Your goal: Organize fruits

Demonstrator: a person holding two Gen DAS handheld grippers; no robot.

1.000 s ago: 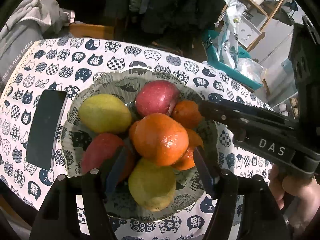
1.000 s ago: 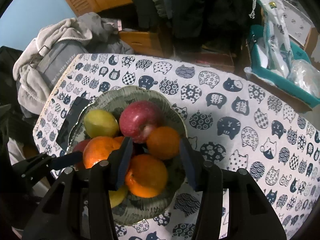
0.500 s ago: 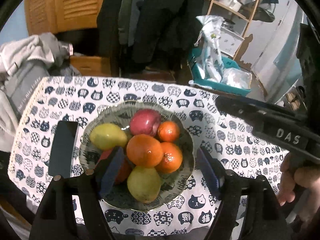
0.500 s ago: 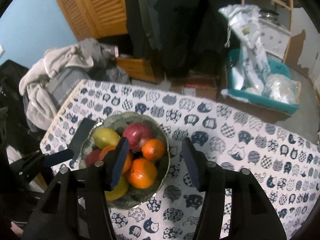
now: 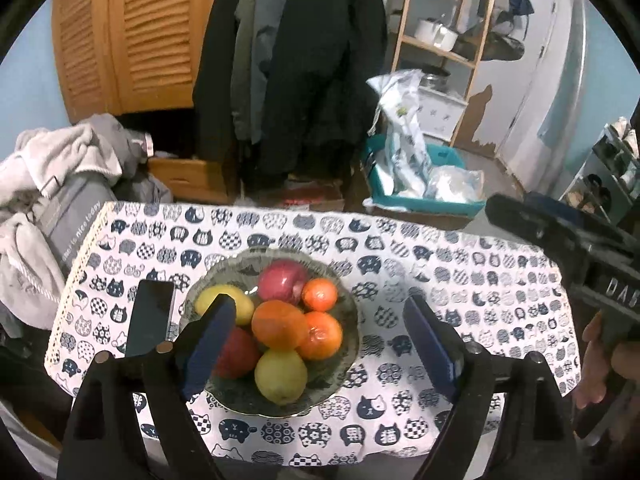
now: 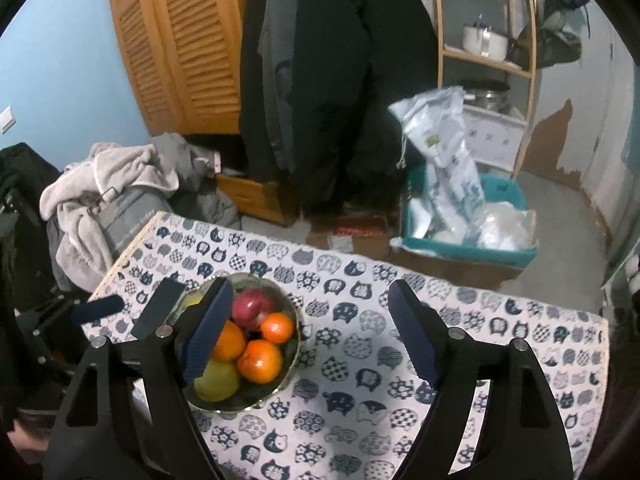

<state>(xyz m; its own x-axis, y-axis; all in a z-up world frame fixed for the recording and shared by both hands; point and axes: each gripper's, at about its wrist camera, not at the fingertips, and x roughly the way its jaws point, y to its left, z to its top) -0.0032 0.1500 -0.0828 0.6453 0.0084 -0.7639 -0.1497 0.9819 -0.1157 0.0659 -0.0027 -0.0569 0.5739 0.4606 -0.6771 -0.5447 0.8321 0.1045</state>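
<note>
A patterned bowl [image 5: 347, 312] on the cat-print tablecloth holds a pile of fruit: a red apple [image 5: 283, 281], several oranges [image 5: 279, 325], two yellow-green pears [image 5: 281, 376] and another red fruit [image 5: 237, 354]. The bowl [image 6: 291, 354] also shows in the right wrist view, with an orange [image 6: 260, 361] in it. My left gripper [image 5: 320, 344] is open and empty, held well above the bowl. My right gripper [image 6: 310, 330] is open and empty, high above the table to the right of the bowl. It also shows at the right edge of the left wrist view [image 5: 560, 240].
A black phone [image 5: 149, 322] lies flat left of the bowl. Clothes are piled [image 5: 48, 184] beyond the table's left edge. A teal bin with bags [image 5: 416, 184] sits on the floor behind. Coats and a wooden shelf stand at the back.
Both grippers have pulled up and back from the bowl, so the fruit looks much smaller. Both stay open and empty. The fruit has not moved.
</note>
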